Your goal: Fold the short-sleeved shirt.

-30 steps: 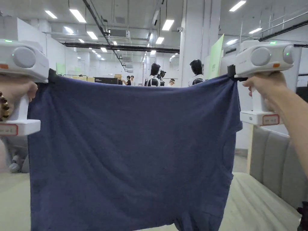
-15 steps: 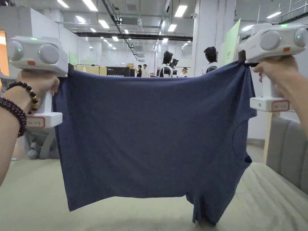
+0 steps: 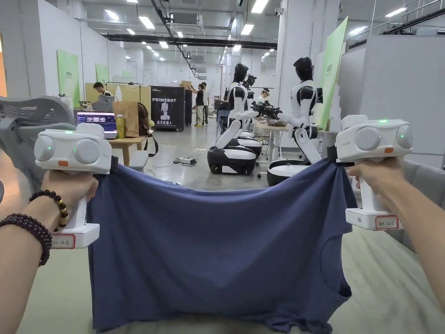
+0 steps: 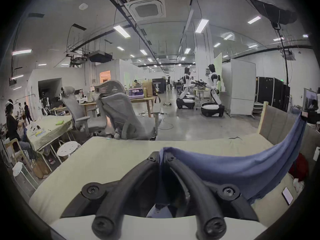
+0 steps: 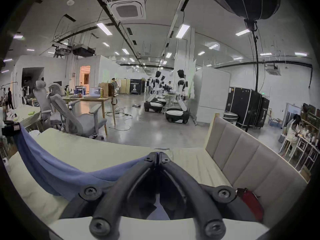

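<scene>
A dark blue short-sleeved shirt (image 3: 217, 243) hangs spread wide in the air in the head view, with its lower edge near the pale bed surface (image 3: 391, 287). My left gripper (image 3: 114, 164) pinches its upper left corner and my right gripper (image 3: 332, 154) pinches its upper right corner. In the left gripper view the left gripper (image 4: 161, 154) has its jaws shut on the shirt (image 4: 242, 165), which stretches away to the right. In the right gripper view the right gripper (image 5: 157, 155) is shut on the shirt (image 5: 57, 165), which sweeps off to the left.
A padded grey headboard (image 5: 251, 153) borders the bed on the right. Grey office chairs (image 4: 121, 115) stand beyond the bed's far edge. White humanoid robots (image 3: 300, 126) and a wooden desk (image 3: 126, 141) occupy the floor farther off. A red item (image 5: 251, 202) lies by the headboard.
Both grippers have come down with the shirt still stretched between them, so its top edge now hangs lower and the room behind shows. The shirt's hem has dropped toward the bed.
</scene>
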